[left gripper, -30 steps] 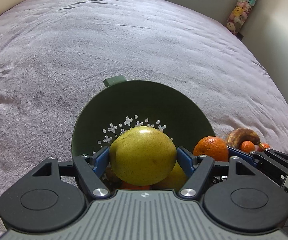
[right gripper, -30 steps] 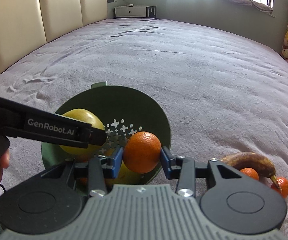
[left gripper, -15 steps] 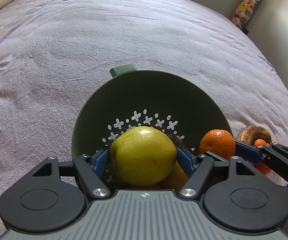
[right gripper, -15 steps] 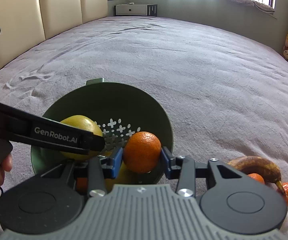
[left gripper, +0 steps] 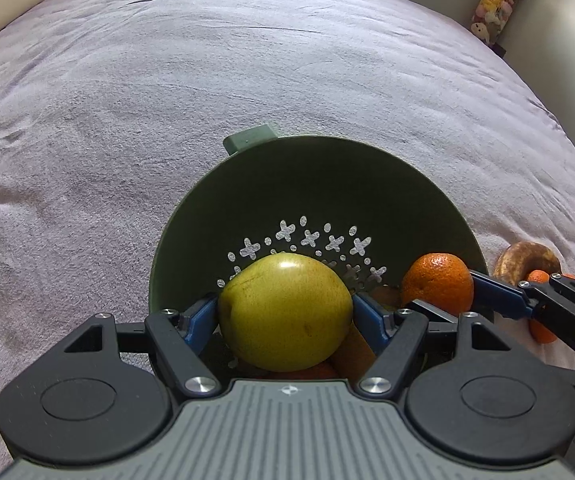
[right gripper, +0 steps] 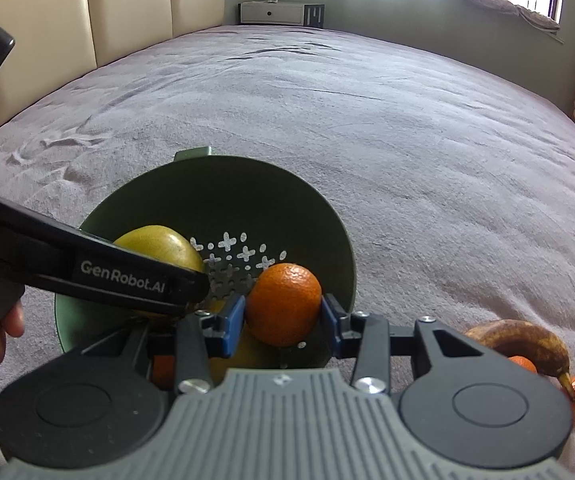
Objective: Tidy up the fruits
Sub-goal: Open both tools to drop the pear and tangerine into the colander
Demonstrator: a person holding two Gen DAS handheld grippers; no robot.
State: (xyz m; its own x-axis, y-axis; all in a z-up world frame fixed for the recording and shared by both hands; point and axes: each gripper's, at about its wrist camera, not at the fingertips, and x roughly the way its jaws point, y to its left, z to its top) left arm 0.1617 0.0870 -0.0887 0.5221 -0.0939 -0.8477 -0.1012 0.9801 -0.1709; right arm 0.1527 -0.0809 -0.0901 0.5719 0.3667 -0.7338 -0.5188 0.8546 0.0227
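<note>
Fruit fills both my grippers: left (left gripper: 285, 312) clamps the pear (left gripper: 285, 312), right (right gripper: 283, 314) the orange (right gripper: 283, 304), over the colander (left gripper: 327, 184). Dropping both together, they could collide and bounce out.

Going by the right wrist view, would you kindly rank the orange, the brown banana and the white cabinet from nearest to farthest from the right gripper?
1. Orange: between the jaws of the right gripper, over the green colander.
2. Brown banana: on the bedspread, lower right.
3. White cabinet: against the far wall, top centre.
</note>
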